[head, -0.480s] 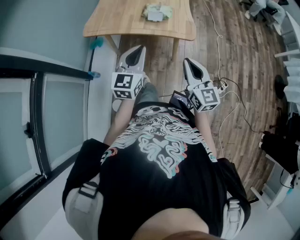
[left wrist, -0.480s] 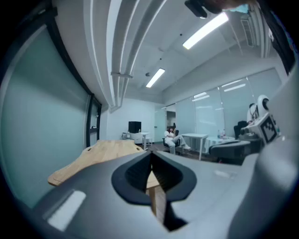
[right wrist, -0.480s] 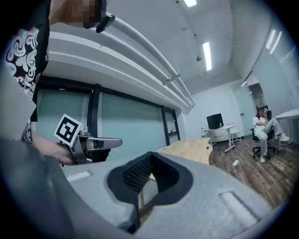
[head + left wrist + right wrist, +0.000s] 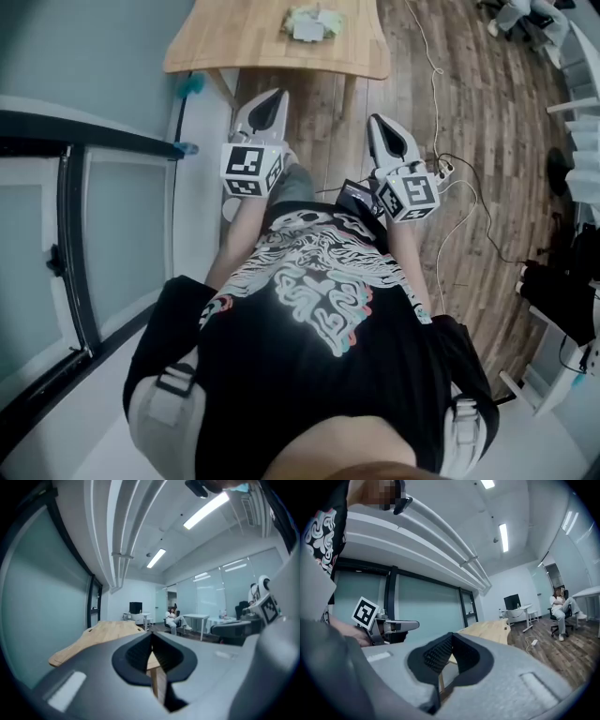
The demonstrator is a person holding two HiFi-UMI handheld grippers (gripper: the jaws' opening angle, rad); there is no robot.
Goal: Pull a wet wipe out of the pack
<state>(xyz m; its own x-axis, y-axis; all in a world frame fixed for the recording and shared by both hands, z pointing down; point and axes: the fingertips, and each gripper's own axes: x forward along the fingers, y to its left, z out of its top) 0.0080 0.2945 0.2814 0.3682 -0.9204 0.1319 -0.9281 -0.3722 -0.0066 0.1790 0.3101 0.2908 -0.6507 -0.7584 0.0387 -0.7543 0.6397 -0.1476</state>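
Wooden table (image 4: 244,42) ahead bears a blurry wipe pack (image 4: 311,22); left gripper (image 4: 277,96) and right gripper (image 4: 374,121) both clenched, empty

Matt grey plastic, ribbed black lining, pale wood.
We see the left gripper (image 4: 151,634) and right gripper (image 4: 451,636) shelled in smooth matt grey plastic, their pads (image 4: 138,653) black and finely ribbed. Beyond the jaws the table (image 4: 253,37) is pale satin wood, and the floor (image 4: 469,141) is darker grained planks.

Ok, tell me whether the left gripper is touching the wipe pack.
Apart. The head view shows the left gripper held short of the table, with bare tabletop between it and the wipe pack.
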